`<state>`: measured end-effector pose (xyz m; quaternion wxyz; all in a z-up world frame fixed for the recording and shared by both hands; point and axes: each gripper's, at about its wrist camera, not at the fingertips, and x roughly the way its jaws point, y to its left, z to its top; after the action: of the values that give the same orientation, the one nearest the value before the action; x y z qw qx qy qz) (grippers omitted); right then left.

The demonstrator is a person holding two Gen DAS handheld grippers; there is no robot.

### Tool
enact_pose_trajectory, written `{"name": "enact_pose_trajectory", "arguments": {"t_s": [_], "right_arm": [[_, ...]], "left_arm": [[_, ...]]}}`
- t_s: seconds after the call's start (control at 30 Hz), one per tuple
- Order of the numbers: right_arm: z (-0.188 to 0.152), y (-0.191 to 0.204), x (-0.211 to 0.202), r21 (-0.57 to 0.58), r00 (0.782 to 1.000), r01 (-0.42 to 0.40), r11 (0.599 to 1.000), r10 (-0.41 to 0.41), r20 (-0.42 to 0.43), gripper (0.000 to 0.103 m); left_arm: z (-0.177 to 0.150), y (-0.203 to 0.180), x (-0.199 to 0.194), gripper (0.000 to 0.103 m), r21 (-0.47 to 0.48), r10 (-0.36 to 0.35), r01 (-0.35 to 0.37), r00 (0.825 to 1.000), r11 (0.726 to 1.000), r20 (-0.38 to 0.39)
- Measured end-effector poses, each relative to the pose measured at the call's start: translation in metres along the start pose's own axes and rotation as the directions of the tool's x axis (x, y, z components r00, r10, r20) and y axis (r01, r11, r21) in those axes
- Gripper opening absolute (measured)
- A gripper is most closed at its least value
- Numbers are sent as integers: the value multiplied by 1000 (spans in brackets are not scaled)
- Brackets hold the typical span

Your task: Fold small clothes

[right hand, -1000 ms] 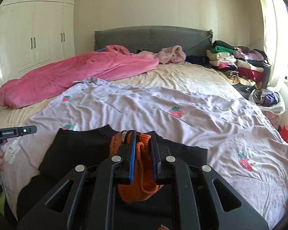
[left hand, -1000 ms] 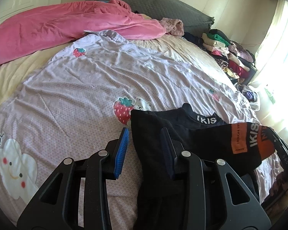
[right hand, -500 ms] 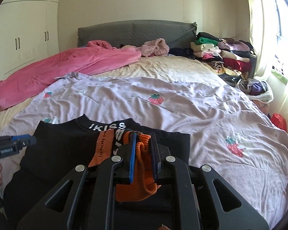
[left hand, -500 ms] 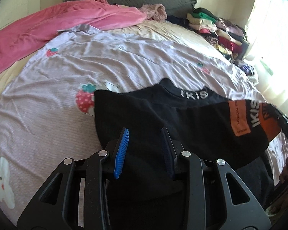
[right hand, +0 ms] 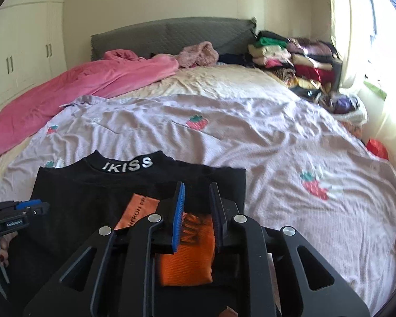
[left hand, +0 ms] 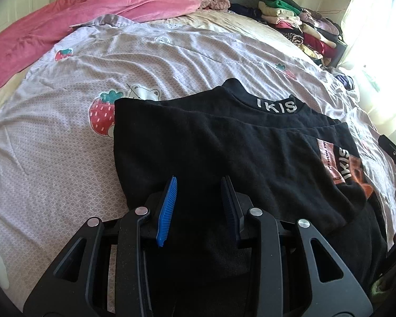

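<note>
A small black top (left hand: pixel 224 142) with a white "IKISS" collar lies flat on the lilac strawberry quilt (left hand: pixel 66 137); it also shows in the right wrist view (right hand: pixel 92 185). Its orange-cuffed sleeve (right hand: pixel 187 253) is folded across the body. My left gripper (left hand: pixel 199 185) is open and empty, hovering over the top's left part. My right gripper (right hand: pixel 196 192) is open, with the orange cuff lying loose between and below its jaws. The left gripper's tip (right hand: pixel 26 207) shows at the left edge of the right wrist view.
A pink blanket (right hand: pixel 92 79) lies across the far left of the bed. A grey headboard (right hand: pixel 171 34) stands behind. Stacks of folded clothes (right hand: pixel 290 58) sit at the far right by the bright window. A white wardrobe (right hand: pixel 18 52) is at left.
My right gripper has opened and let go of the orange cuff, which now lies on the black top. My left gripper has moved right, over the top.
</note>
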<state>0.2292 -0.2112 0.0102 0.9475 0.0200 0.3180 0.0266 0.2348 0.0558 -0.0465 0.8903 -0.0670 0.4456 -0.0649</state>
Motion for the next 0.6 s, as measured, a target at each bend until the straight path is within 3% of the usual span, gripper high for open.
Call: {"name": "enact_pose_trajectory", "arguments": {"t_s": [0.2, 0.33, 0.5, 0.6], "right_arm": [[-8, 22, 1, -75, 997, -75, 994, 72, -41, 29], [-15, 47, 2, -155, 991, -125, 980, 115, -73, 30], [-23, 68, 6, -217, 981, -177, 960, 154, -118, 32], [-25, 72, 8, -219, 976, -195, 956, 168, -136, 34]], "left_arm": [[0, -4, -12, 27, 7, -9, 9, 1000, 1000, 29], [0, -21, -26, 27, 59, -38, 35, 998, 998, 55], [-6, -31, -14, 44, 93, -14, 15, 1000, 996, -8], [-8, -27, -7, 47, 96, 12, -9, 999, 995, -34]]}}
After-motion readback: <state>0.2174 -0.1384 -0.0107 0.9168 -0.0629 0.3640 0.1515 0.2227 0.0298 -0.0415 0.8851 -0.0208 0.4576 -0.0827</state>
